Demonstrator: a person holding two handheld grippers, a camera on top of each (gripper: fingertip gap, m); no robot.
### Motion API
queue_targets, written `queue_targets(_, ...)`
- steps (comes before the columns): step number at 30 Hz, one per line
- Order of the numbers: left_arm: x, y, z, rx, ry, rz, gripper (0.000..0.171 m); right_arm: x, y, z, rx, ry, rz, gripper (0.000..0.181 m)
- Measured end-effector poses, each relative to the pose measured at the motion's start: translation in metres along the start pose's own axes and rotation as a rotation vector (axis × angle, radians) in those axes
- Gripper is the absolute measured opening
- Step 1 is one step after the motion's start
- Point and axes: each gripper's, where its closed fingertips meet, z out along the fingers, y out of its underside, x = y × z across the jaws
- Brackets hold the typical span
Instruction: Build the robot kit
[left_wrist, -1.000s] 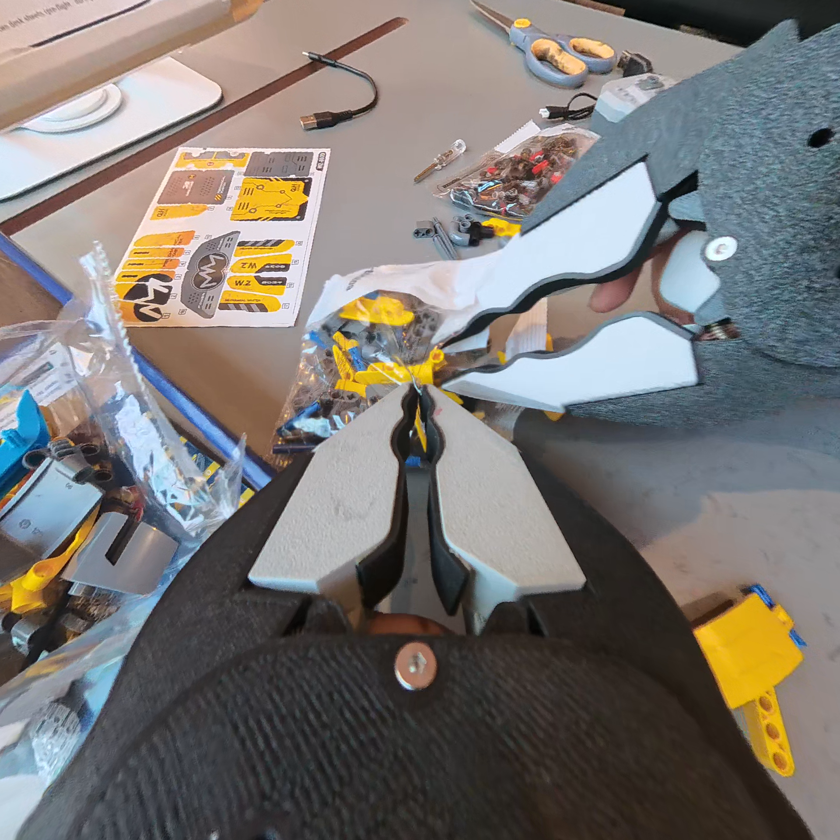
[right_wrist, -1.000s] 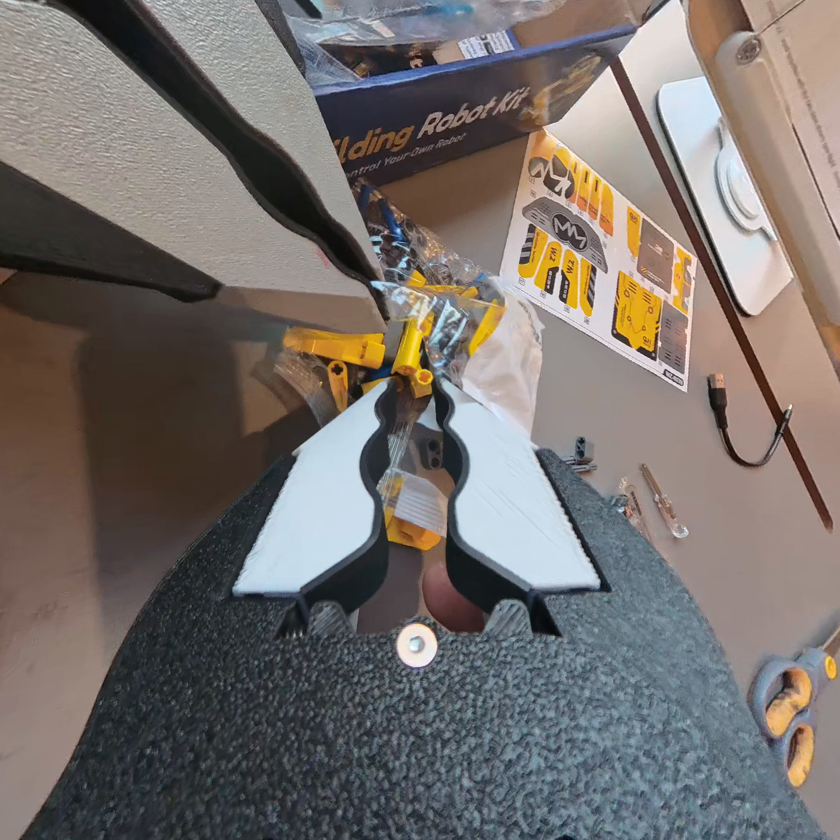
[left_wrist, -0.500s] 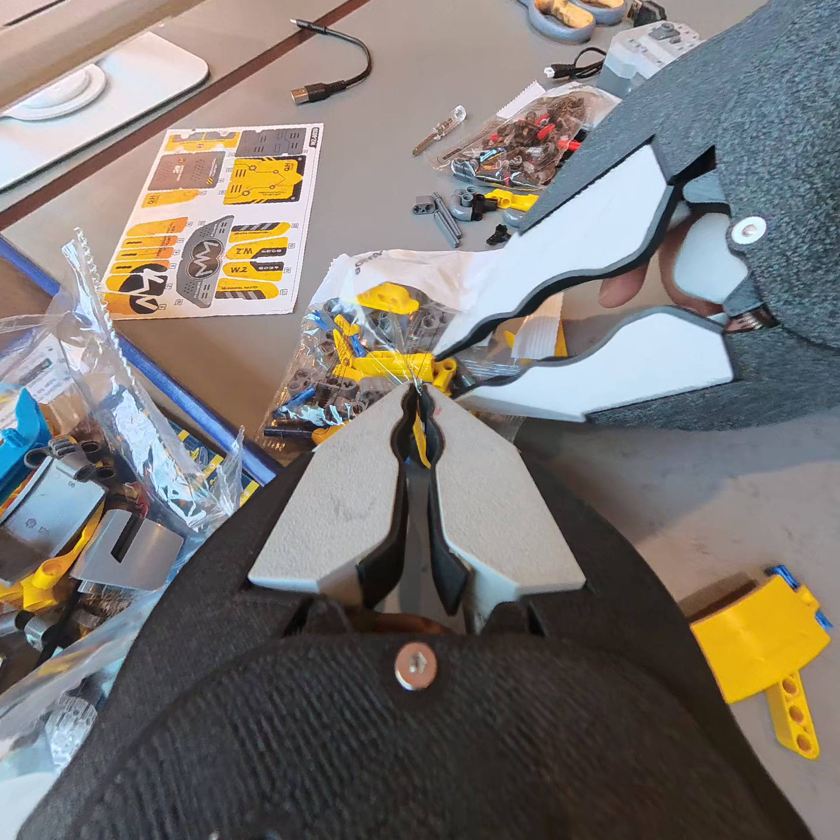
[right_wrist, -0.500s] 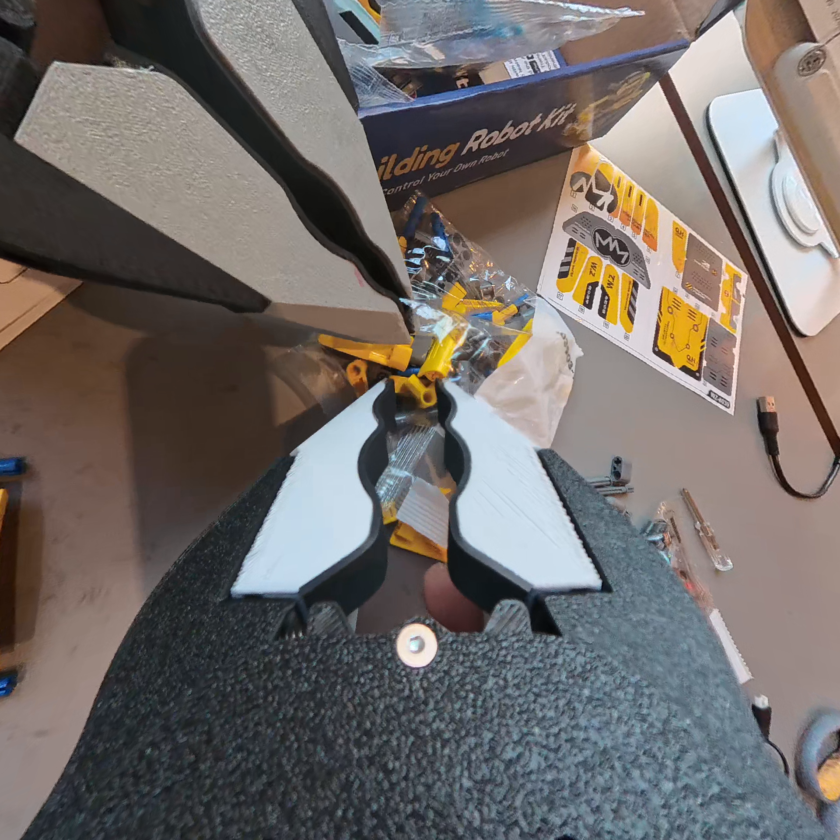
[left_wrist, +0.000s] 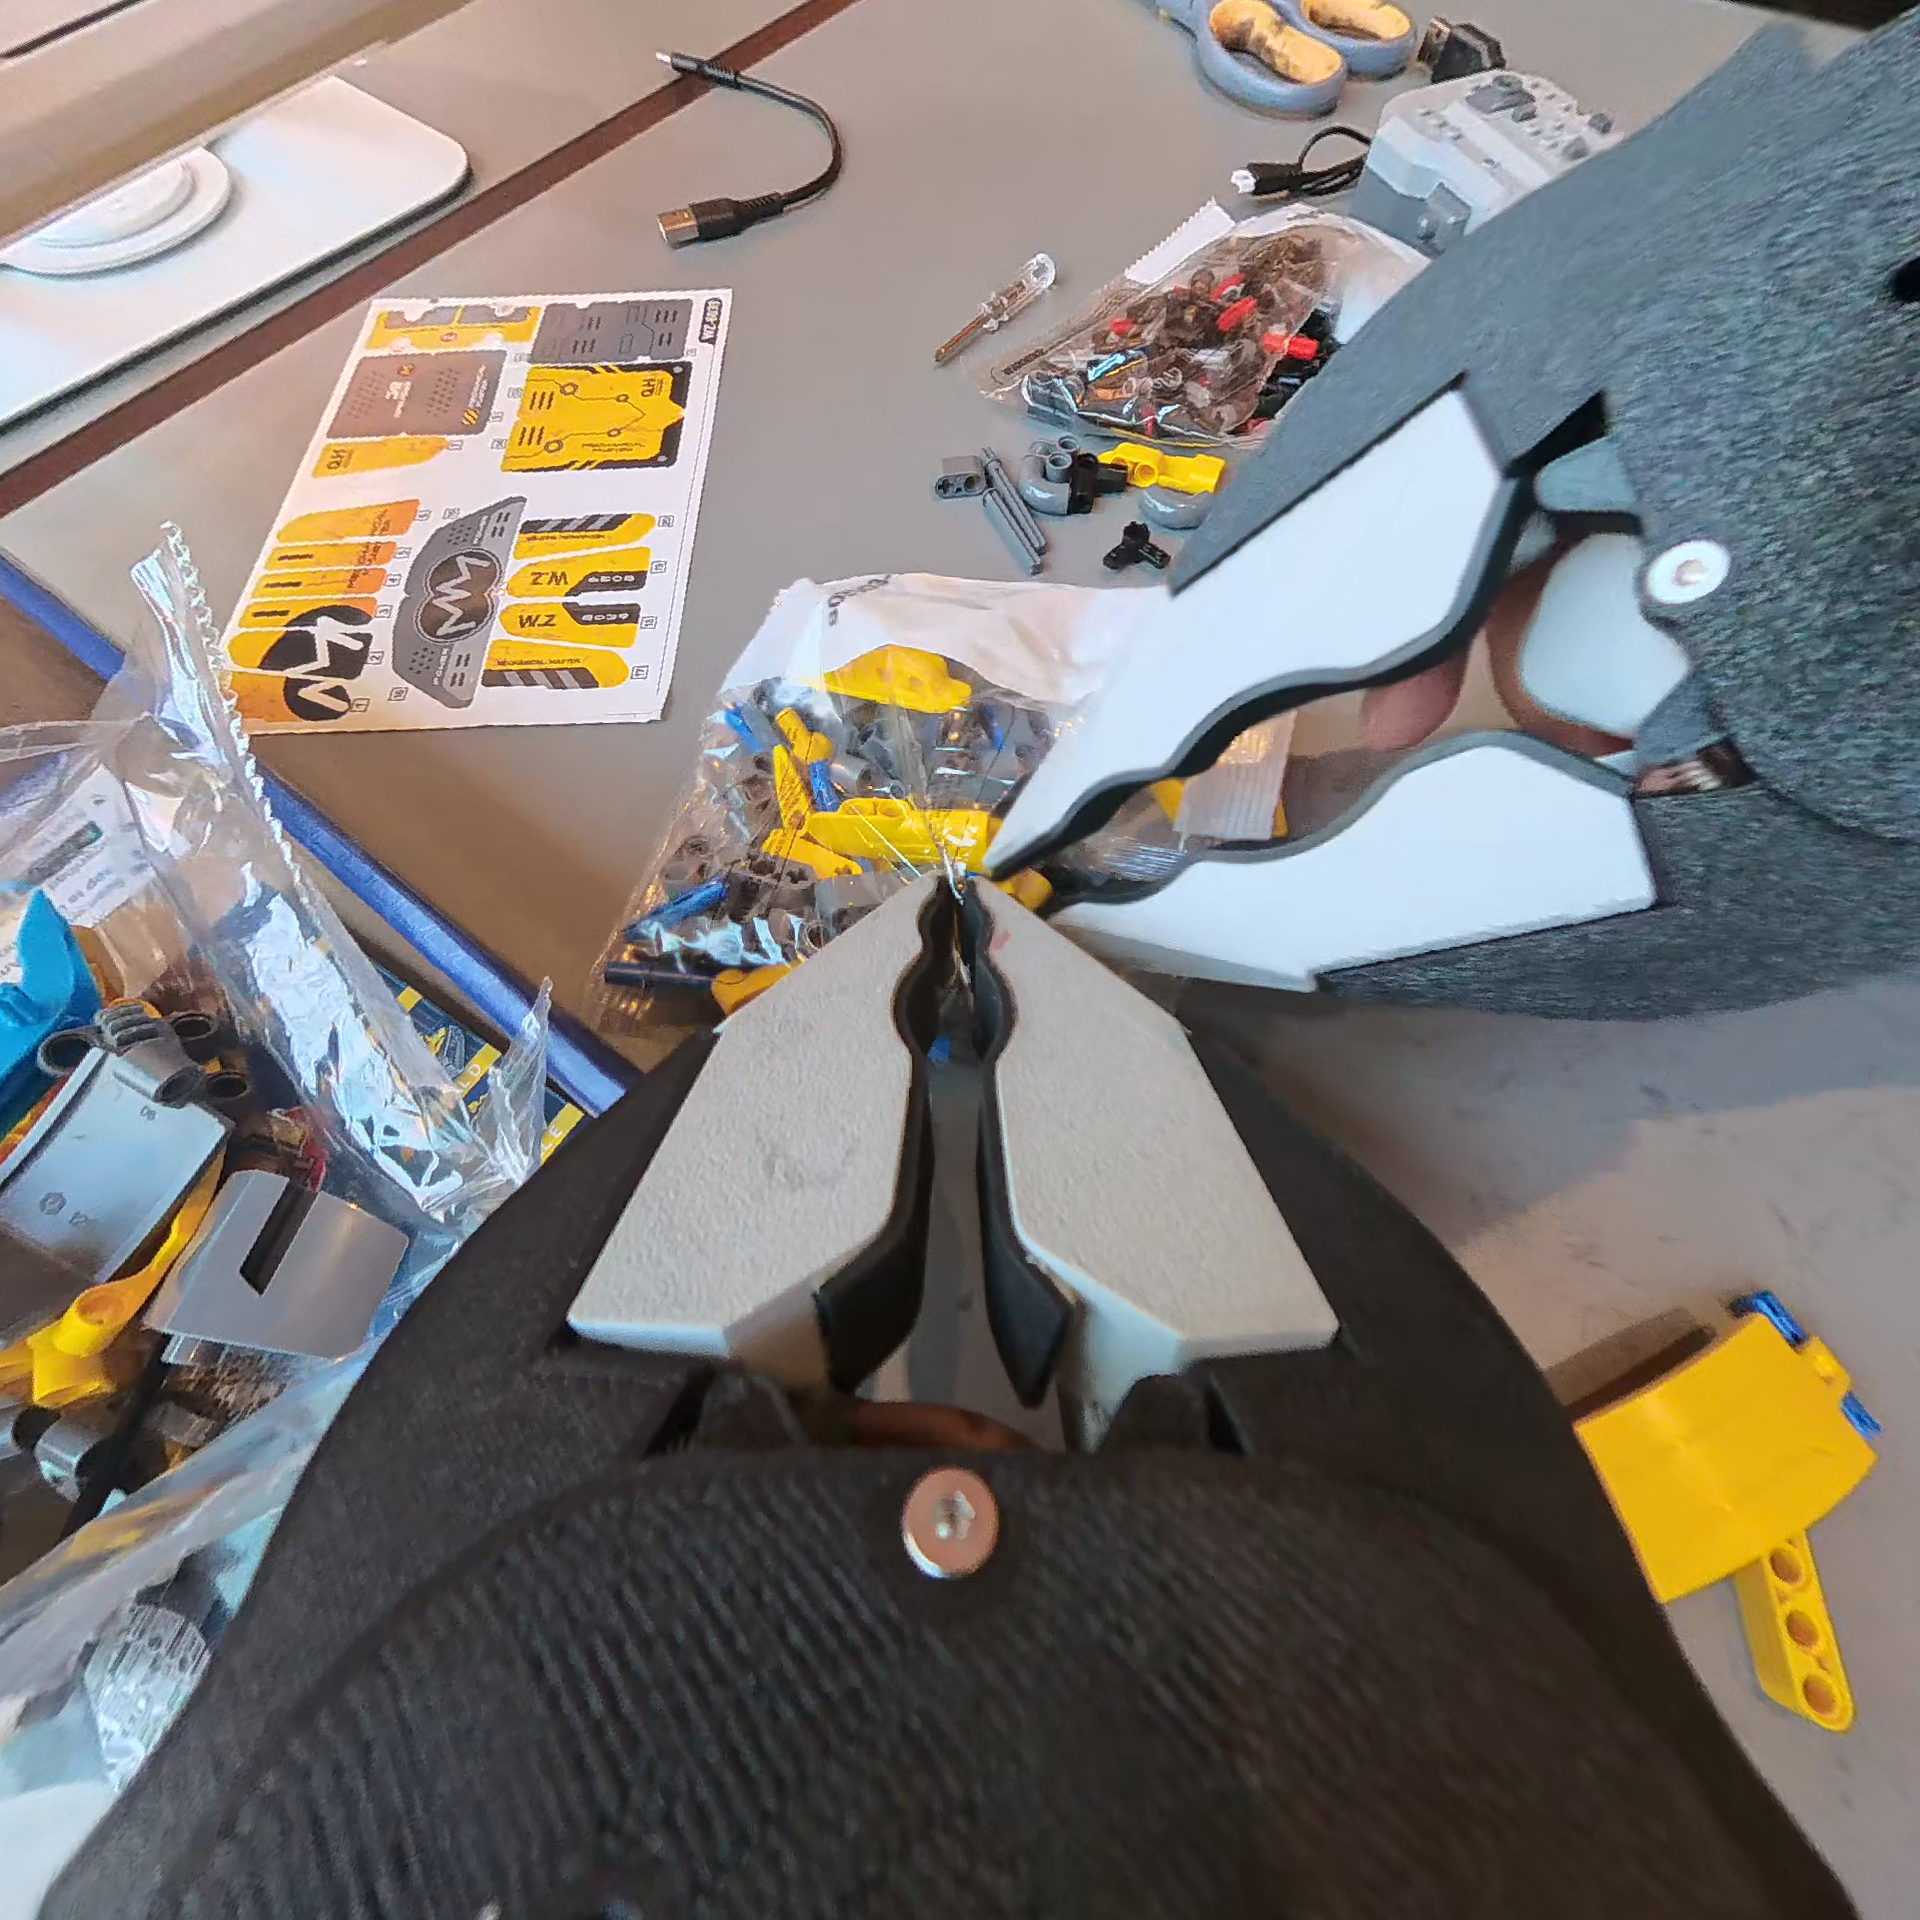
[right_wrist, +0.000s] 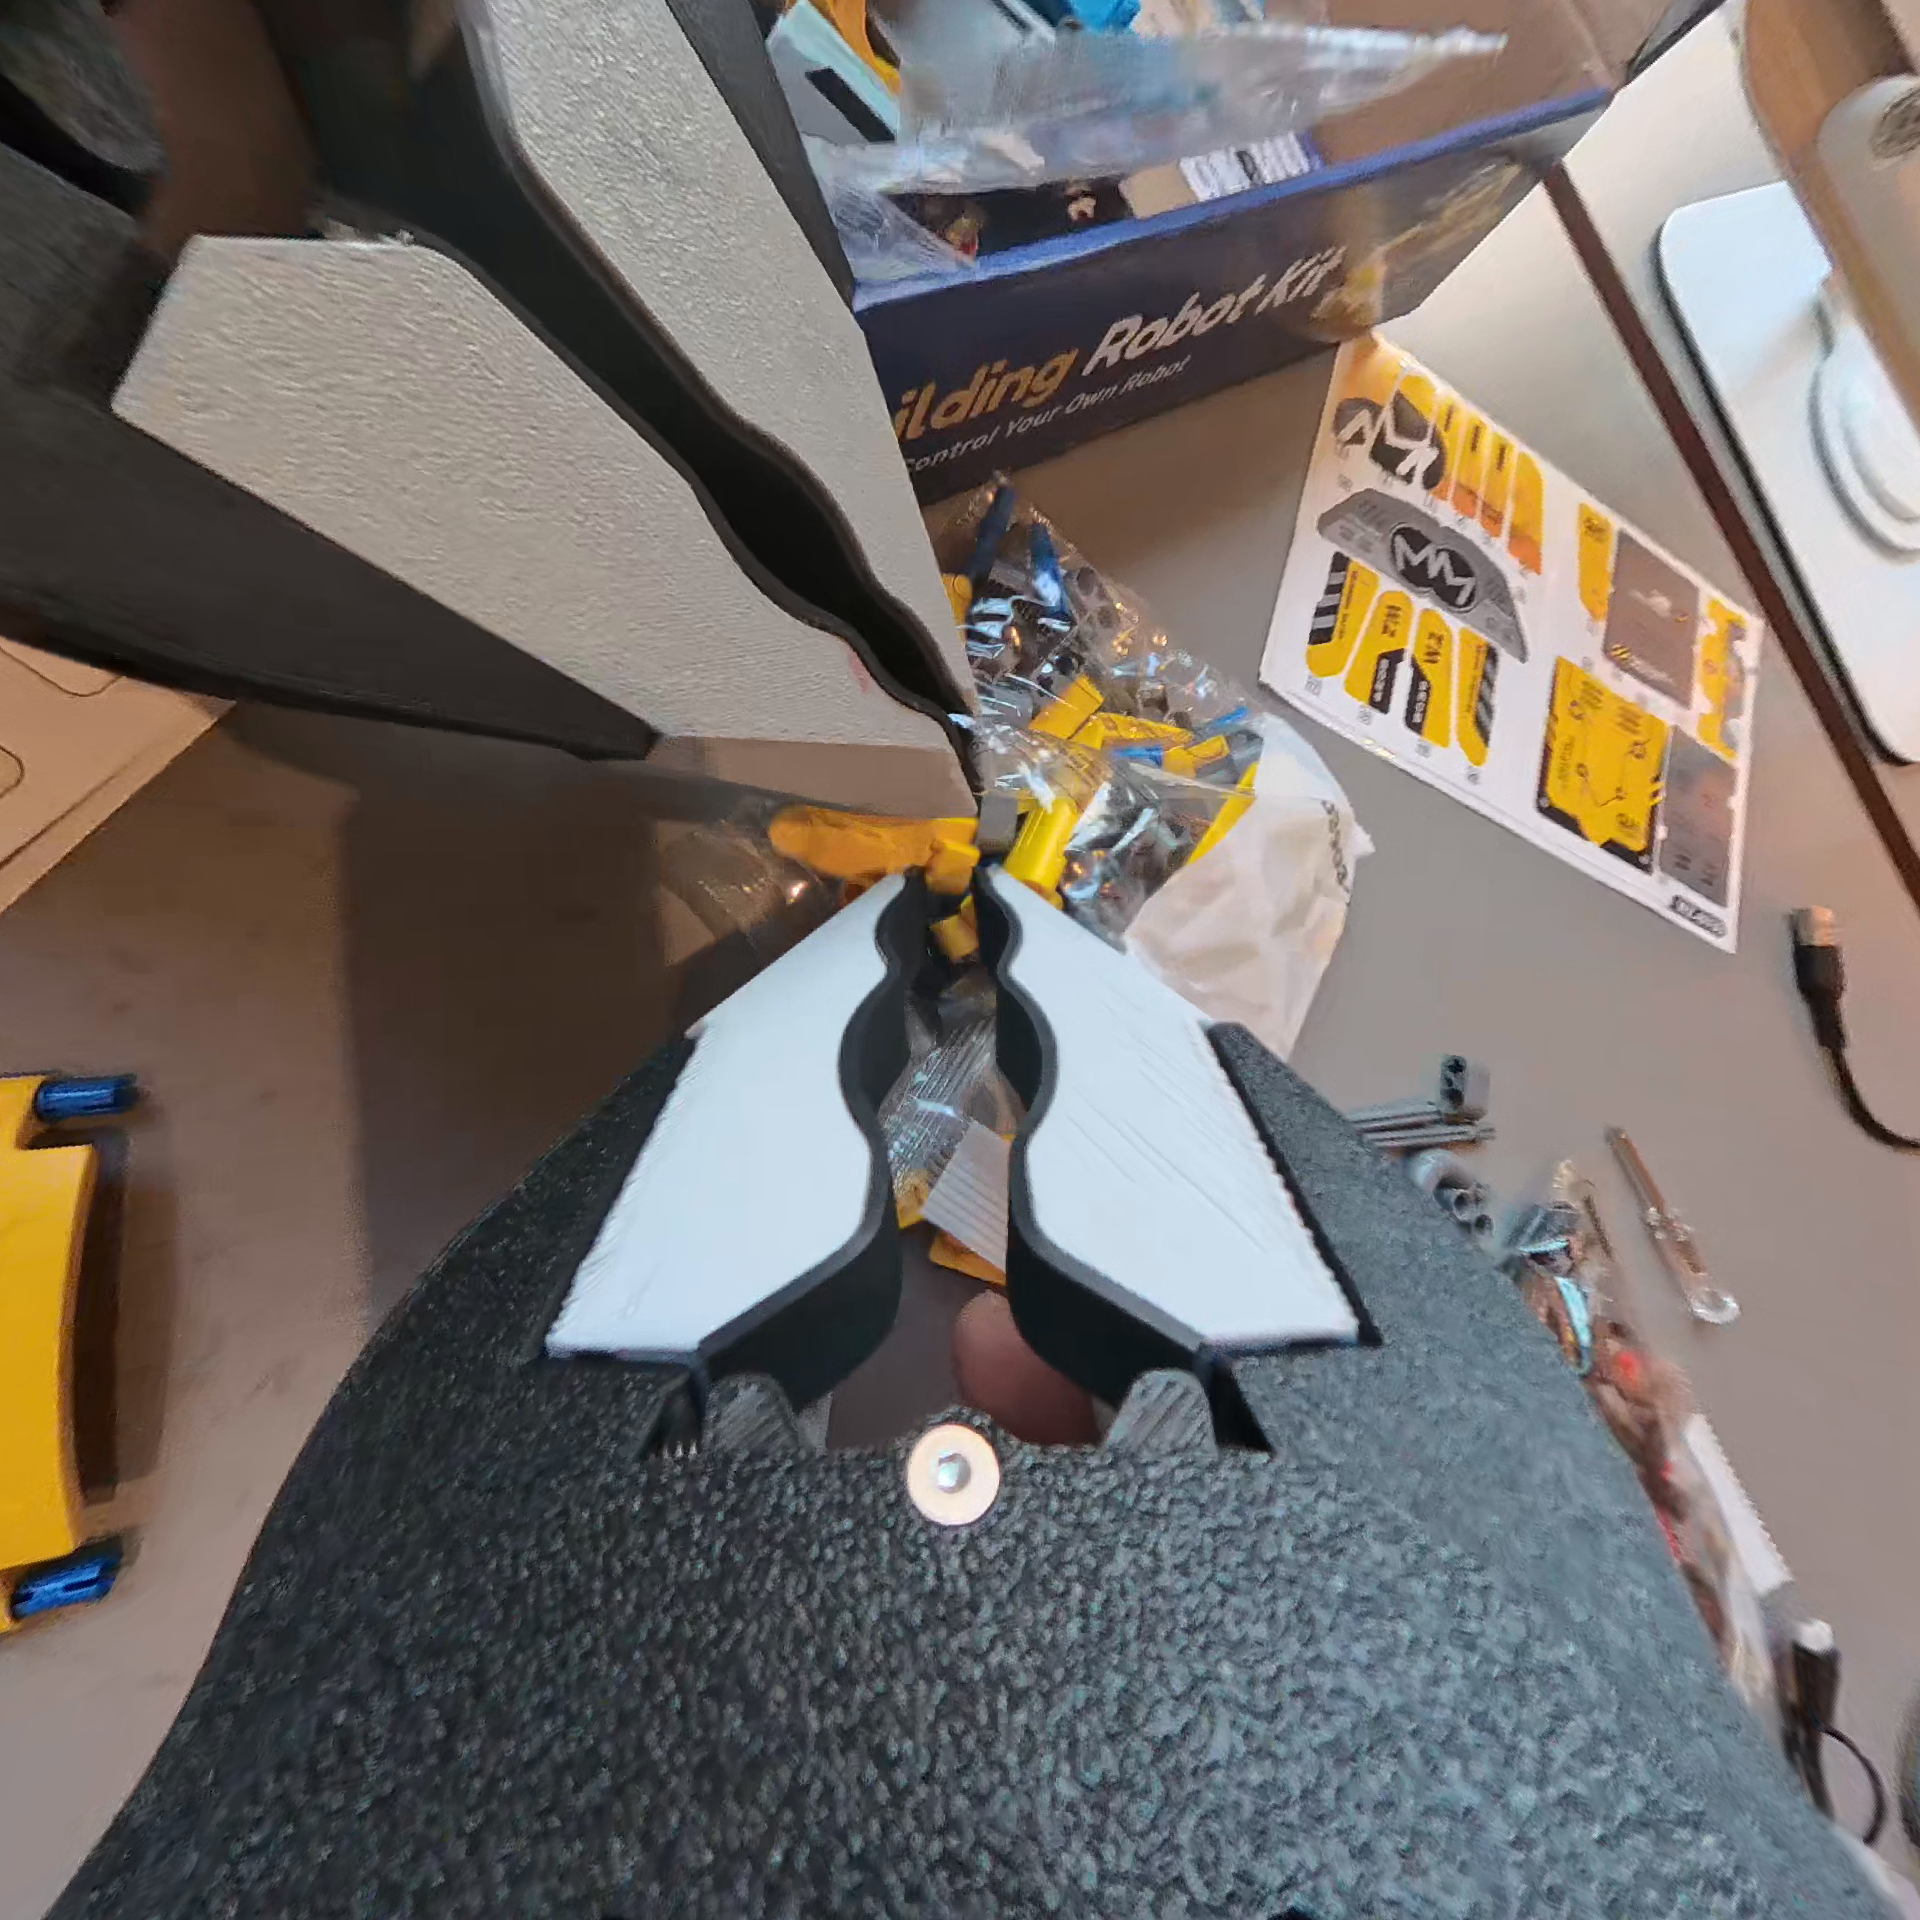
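Observation:
A clear plastic bag (left_wrist: 831, 769) of small yellow, blue and grey building parts lies on the grey table, with a white patch at its far end. My left gripper (left_wrist: 961, 899), with grey fingers, is shut on the bag's near edge. My right gripper (left_wrist: 1023, 888), with white fingers, comes in from the right and pinches the same edge right beside it. In the right wrist view the right gripper (right_wrist: 945, 883) is shut on the bag (right_wrist: 1132, 748). The left gripper (right_wrist: 966, 727) reaches in from the upper left, its tips almost touching the right gripper's.
A yellow and grey sticker sheet (left_wrist: 468, 520) lies behind the bag. A blue box (left_wrist: 416, 914) with bagged parts stands at the left. A second parts bag (left_wrist: 1174, 343), loose pieces (left_wrist: 1081, 483), a USB cable (left_wrist: 769, 197) and scissors (left_wrist: 1278, 42) lie at the back. A yellow assembly (left_wrist: 1725, 1455) lies near right. Both grippers' tips are close together, under 4 cm apart.
Both grippers stay shut on the bag's edge. The right gripper has pulled back and swung, so the yellow assembly now shows at the left of its view. The bag has shifted slightly.

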Motion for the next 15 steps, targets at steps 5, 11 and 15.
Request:
queue_targets(5,-0.001,0.000,0.000,-0.002,0.002,-0.008,0.000,0.005,0.011,0.005,-0.063,0.042,-0.046,0.008)
queue_targets(11,-0.001,-0.001,0.001,0.004,-0.004,-0.004,0.000,0.012,0.006,-0.001,-0.037,0.061,-0.019,0.014)
queue_targets(15,0.002,-0.001,0.001,0.006,0.025,-0.033,0.000,0.009,0.010,0.005,-0.048,0.042,-0.008,0.015)
